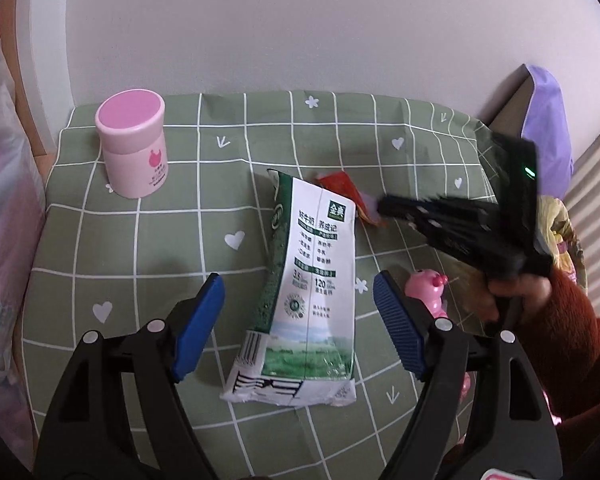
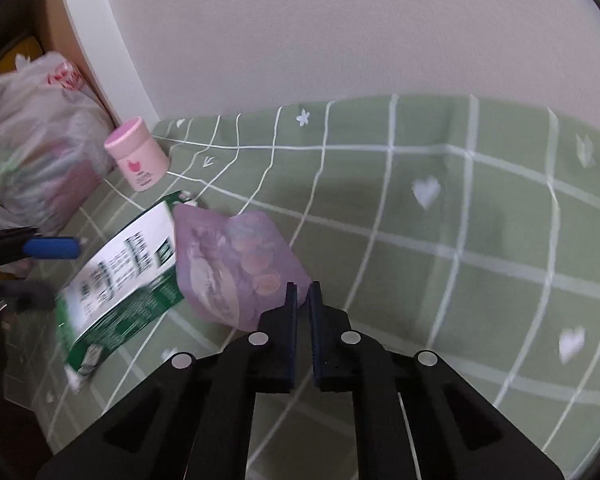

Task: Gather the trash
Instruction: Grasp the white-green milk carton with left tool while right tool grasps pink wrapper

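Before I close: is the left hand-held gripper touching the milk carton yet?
Apart. The left wrist view shows the left hand-held gripper open, with green cloth visible between each blue pad and the milk carton.

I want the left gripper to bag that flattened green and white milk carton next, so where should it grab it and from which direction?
Probably across the narrow width of the milk carton, near its middle, coming straight down from above. It lies flat on the green checked cloth, lengthwise between the blue pads of the open left gripper, so each long edge already faces a pad.
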Demonstrator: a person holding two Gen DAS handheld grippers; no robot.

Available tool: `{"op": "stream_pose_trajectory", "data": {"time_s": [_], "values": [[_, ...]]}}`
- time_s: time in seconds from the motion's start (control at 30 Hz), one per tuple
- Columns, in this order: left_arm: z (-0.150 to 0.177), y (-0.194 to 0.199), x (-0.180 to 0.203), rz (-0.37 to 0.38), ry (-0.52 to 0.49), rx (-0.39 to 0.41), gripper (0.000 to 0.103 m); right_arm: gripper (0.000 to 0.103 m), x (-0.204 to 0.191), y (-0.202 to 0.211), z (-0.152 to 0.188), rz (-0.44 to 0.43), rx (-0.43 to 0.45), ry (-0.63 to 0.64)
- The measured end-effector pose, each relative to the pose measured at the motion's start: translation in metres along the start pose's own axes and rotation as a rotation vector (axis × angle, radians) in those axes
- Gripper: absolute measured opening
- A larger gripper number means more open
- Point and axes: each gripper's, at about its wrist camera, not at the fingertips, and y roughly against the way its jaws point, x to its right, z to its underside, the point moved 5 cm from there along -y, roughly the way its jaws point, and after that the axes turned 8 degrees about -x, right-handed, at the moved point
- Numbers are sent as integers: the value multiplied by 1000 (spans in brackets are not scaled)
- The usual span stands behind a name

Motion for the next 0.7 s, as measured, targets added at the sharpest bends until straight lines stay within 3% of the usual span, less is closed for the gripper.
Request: {"op": "stream_pose_trajectory", "data": {"time_s": [0.2, 0.23, 0.27, 0.33, 0.43, 0.6, 0.63, 0.7], "values": [[-8, -5, -5, -10, 27, 17, 73, 12, 13, 22, 15, -126, 81, -165], [-10, -3, -8, -12, 45, 29, 74, 21, 13, 23, 14, -138, 92, -179], [-10, -1, -10, -15, 55, 37, 76, 39, 12, 22, 12, -147, 104, -182], [-12, 2, -15, -20, 75, 52, 78, 52, 11, 17, 9, -150, 100, -181], [-13, 7, -21, -31, 93, 68, 78, 52, 9, 4, 7, -82, 50, -157], [-11, 10, -25, -45, 96, 68, 81, 52, -9, -3, 5, -29, 52, -72], [-10, 10, -25, -44, 95, 63, 81, 50, -12, -4, 5, -14, 56, -50], [-8, 10, -24, -46, 87, 53, 81, 29, -20, -7, 7, 57, 53, 15]]}}
